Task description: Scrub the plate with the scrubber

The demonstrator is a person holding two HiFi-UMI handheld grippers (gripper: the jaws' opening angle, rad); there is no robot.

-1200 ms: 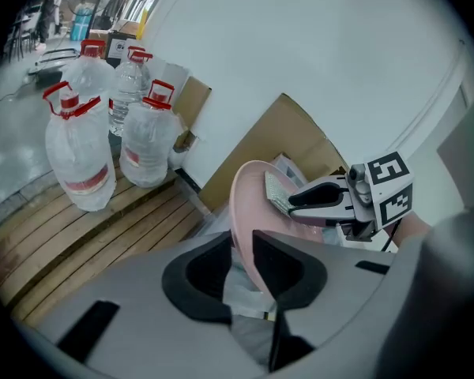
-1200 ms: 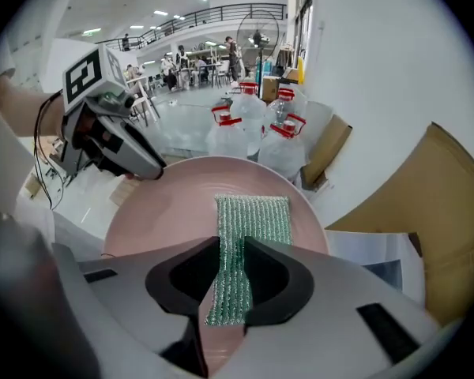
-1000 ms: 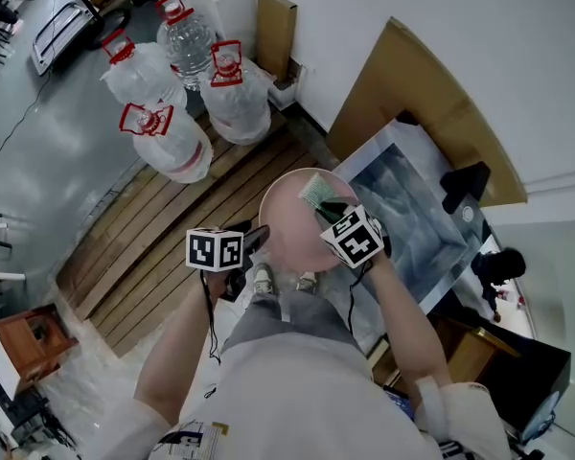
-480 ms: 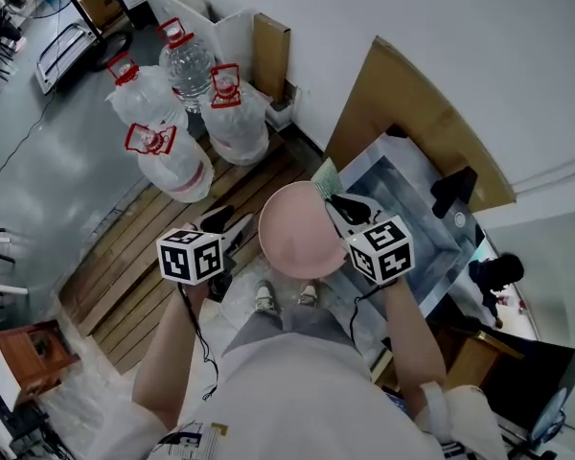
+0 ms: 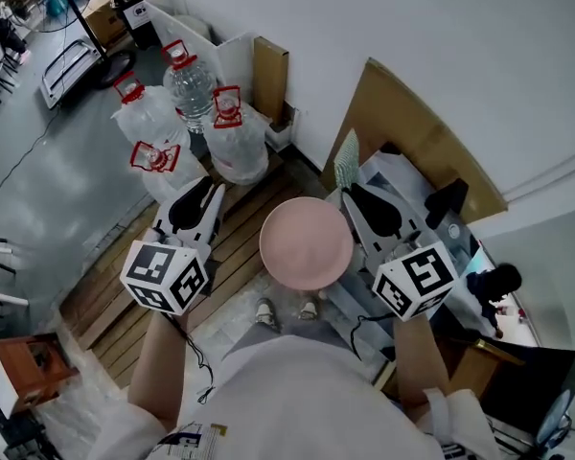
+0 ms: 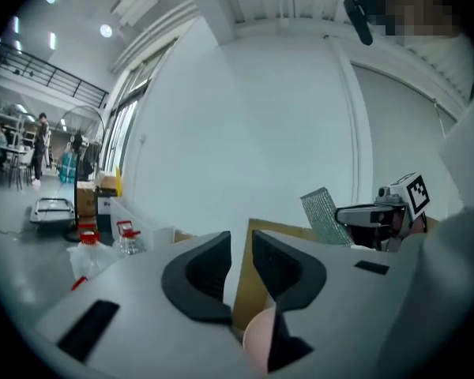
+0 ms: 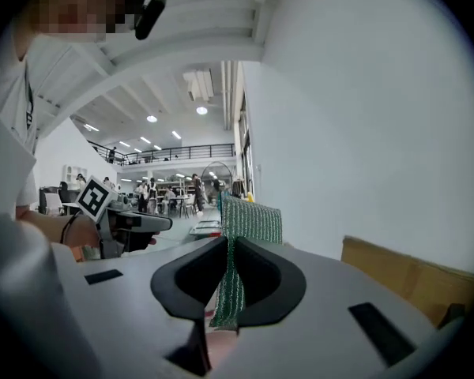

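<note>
1. Between the two grippers in the head view lies the pink plate (image 5: 307, 242); it sits lower than both and apart from both; no fingers touch it, and I cannot tell what carries it.
2. On the left side, the left gripper (image 6: 238, 242) has just been closing its fingers; a narrow gap shows between them, with only the white wall (image 6: 245, 125) and a strip of cardboard sheet (image 5: 412, 113) seen through it; it holds nothing; a bit of the plate's rim shows low beneath one finger.
3. On the right side, the right gripper (image 7: 227, 247) has its fingers clamped on the green mesh scrubber (image 7: 249, 219); the scrubber stands upright and reaches out past the fingertips.
4. Both grippers point toward the wall, with their marker cubes nearest the person.
5. Beyond the left gripper, water bottles (image 5: 187, 84) with red handles stand on the floor; wooden slats (image 5: 115, 276) run beneath; the cardboard sheet leans against the wall beyond the right gripper; the person's shoes (image 5: 264, 310) show just below the plate.
</note>
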